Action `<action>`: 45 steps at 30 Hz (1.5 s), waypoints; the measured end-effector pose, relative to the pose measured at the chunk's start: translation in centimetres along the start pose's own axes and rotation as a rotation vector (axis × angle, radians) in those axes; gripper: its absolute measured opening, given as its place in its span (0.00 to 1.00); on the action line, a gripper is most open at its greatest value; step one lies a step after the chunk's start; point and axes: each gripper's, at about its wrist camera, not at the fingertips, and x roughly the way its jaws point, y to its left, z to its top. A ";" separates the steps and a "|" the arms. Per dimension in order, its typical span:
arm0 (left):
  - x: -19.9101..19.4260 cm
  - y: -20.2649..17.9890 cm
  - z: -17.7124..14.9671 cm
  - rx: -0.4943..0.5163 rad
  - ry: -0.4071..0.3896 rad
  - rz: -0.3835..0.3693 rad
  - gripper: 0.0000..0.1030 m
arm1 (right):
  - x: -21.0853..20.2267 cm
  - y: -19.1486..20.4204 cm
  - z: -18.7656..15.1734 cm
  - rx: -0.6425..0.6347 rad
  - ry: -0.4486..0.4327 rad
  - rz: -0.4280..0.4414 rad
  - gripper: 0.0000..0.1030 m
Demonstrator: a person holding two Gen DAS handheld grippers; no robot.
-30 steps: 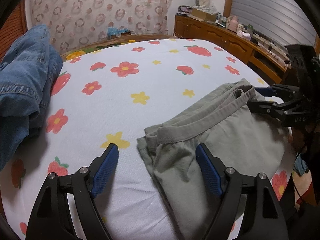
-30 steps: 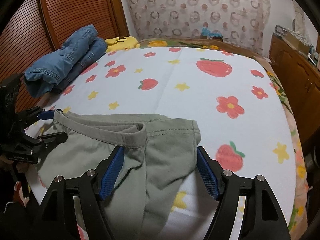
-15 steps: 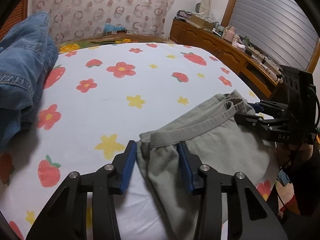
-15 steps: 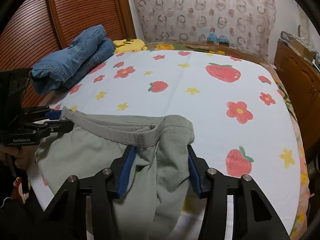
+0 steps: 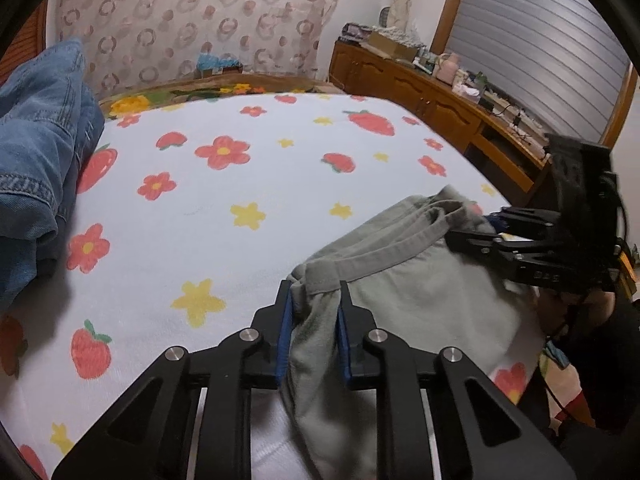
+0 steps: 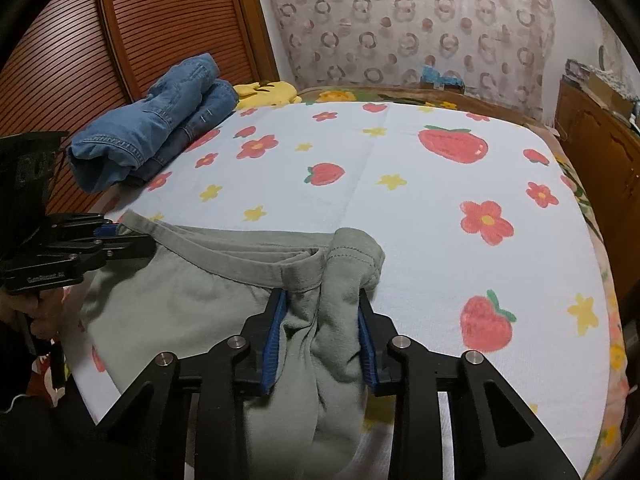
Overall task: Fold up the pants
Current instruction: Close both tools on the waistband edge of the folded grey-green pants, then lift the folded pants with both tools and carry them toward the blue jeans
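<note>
- Grey-green pants (image 5: 404, 292) bunched at the bed's (image 5: 248, 184) near edge, 5 o'clock in left view.
- Left tongs (image 5: 314, 312) have just been closing, now pinching one waistband end.
- Right tongs (image 6: 320, 320) likewise, pinching the other end.
- Step: lift both ends evenly, keep waistband taut, clear of jeans (image 6: 152, 124) at 10 o'clock.

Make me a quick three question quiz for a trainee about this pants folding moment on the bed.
1. True or false: the left gripper grips the green pants at the waistband corner.
2. What is pinched between the right gripper fingers?
A. jeans
B. green pants
C. yellow plush
3. What lies folded at the bed's far corner by the wooden slatted door?

Key: 1 true. 2 B. 3 The blue jeans.
</note>
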 end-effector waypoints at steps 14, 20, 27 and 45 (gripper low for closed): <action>-5.9 -1.8 0.8 0.031 -0.147 0.003 0.18 | -4.2 2.7 1.8 -0.046 -0.098 0.016 0.17; -8.7 -1.4 1.8 0.037 -0.226 0.050 0.18 | -6.8 5.1 4.0 -0.120 -0.172 0.015 0.16; -10.1 0.4 2.2 0.019 -0.267 0.091 0.18 | -6.8 7.1 5.9 -0.177 -0.208 0.030 0.16; -12.7 7.4 4.8 -0.090 -0.344 0.198 0.18 | -1.3 7.3 13.7 -0.294 -0.208 0.134 0.16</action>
